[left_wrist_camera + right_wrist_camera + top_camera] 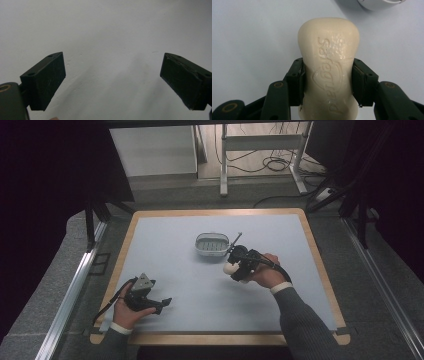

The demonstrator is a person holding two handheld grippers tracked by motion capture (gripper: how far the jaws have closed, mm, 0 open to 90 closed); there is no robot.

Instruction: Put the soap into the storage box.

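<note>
The soap (pixel 329 72) sat pinched between the jaws of my right claw (pixel 327 82), held just above the mat (pixel 200 285) near the tabletop's middle, its stamped face toward the camera. Just beside it, toward the far edge, stood the white dish (pixel 212 245). My left claw (pixel 112 80) rested near the tabletop's near left corner, its jaws spread wide over bare mat, gripping nothing.
</note>
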